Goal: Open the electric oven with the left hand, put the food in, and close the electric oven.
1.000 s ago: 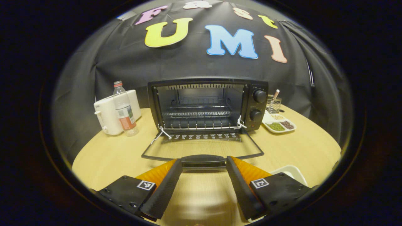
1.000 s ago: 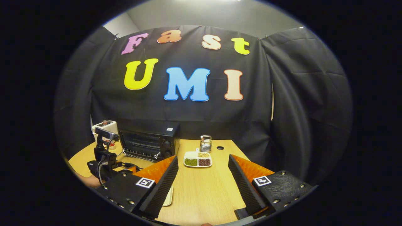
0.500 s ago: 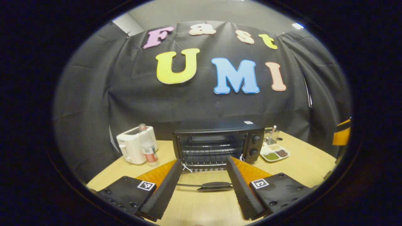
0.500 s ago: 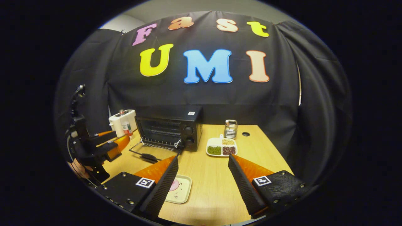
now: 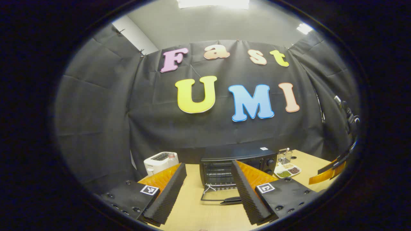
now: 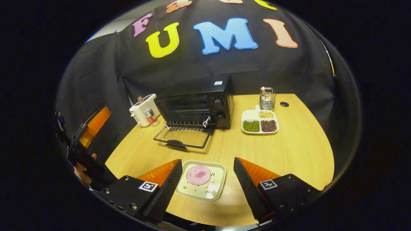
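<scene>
Electric oven (image 6: 199, 106) door (image 6: 183, 138) down flat on desk (image 6: 289, 150), right hand-held gripper (image 6: 207, 189) wide above food (image 6: 198, 175) on tray (image 6: 214, 189), left hand-held gripper (image 5: 208, 195) wide, empty

Left gripper (image 5: 208, 192) open, nothing held, above table (image 5: 192, 211). Oven (image 5: 236, 163) ahead, door (image 5: 221, 199) down; toaster (image 5: 160, 161) left of it.

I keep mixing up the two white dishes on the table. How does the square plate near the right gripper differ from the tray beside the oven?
The square plate is a single open dish, while the divided tray is split into compartments. The plate holds one round pink slice; the tray holds green, dark and pale grains. The plate lies near the table's front edge, the tray further back beside the oven. Both are white and rest flat on the table.
</scene>
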Tool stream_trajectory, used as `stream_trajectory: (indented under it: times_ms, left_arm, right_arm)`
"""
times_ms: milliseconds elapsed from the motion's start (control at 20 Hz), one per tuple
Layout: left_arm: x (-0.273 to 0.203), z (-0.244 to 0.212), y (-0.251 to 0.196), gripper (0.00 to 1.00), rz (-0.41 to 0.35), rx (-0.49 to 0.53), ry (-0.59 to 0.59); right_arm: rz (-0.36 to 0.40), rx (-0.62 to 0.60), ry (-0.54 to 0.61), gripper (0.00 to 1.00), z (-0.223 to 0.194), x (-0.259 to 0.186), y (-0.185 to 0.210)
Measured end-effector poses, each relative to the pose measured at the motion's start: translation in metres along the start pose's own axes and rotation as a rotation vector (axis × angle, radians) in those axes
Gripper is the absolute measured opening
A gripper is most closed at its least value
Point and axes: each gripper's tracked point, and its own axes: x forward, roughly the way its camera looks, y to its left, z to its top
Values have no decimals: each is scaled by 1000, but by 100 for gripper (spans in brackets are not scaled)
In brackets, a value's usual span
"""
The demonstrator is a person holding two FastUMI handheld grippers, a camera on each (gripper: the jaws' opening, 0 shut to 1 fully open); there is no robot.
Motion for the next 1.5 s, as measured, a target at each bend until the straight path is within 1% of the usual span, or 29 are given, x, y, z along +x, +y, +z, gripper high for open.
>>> stream_trajectory:
  times_ms: [100, 150, 250, 400, 500, 650, 700, 750, 800, 850, 950, 1000, 1050, 1100, 1300, 1350, 1400, 1500]
  left_arm:
    - [-7, 0, 8, 90, 10, -11, -5]
    - [-11, 0, 15, 99, 23, -16, -1]
    - [-18, -4, 31, 99, 51, -19, 3]
    - [-28, -8, 50, 99, 82, -20, 10]
    - [-32, -11, 61, 99, 102, -18, 18]
    - [-33, -10, 70, 99, 122, -19, 19]
    - [-35, -12, 71, 99, 124, -21, 18]
    - [-38, -11, 74, 99, 129, -21, 18]
    - [-40, -12, 76, 95, 136, -17, 17]
    - [-40, -11, 77, 99, 141, -14, 17]
    - [-40, -11, 79, 99, 149, -12, 19]
    - [-39, -12, 81, 90, 153, -9, 20]
    - [-39, -13, 83, 90, 160, -5, 24]
    - [-39, -18, 86, 99, 168, -3, 29]
    - [-42, -24, 99, 99, 203, -7, 43]
    - [-42, -24, 105, 99, 213, -6, 48]
    - [-42, -26, 107, 99, 220, -8, 51]
    - [-42, -28, 111, 99, 229, -20, 53]
  right_arm:
    - [18, 25, 69, 99, -10, 12, -2]
    - [26, 37, 109, 99, -15, 19, -4]
    - [41, 53, 205, 99, -30, 31, -5]
    - [87, 78, 330, 99, -50, 43, -2]
    - [97, 89, 397, 99, -60, 51, -4]
    - [92, 105, 484, 99, -75, 54, -11]
    - [97, 119, 505, 97, -78, 57, -12]
    - [106, 139, 520, 93, -79, 61, -11]
    - [116, 157, 539, 93, -83, 63, -10]
    - [117, 175, 561, 94, -88, 65, -11]
    - [103, 210, 604, 94, -97, 71, -17]
    - [95, 219, 622, 93, -101, 72, -20]
    - [91, 223, 638, 94, -105, 74, -22]
    - [91, 226, 649, 94, -107, 75, -22]
    - [105, 232, 682, 94, -116, 80, -19]
    - [117, 233, 692, 77, -118, 80, -17]
    - [123, 236, 694, 74, -117, 80, -16]
    - [128, 238, 697, 74, -116, 80, -16]
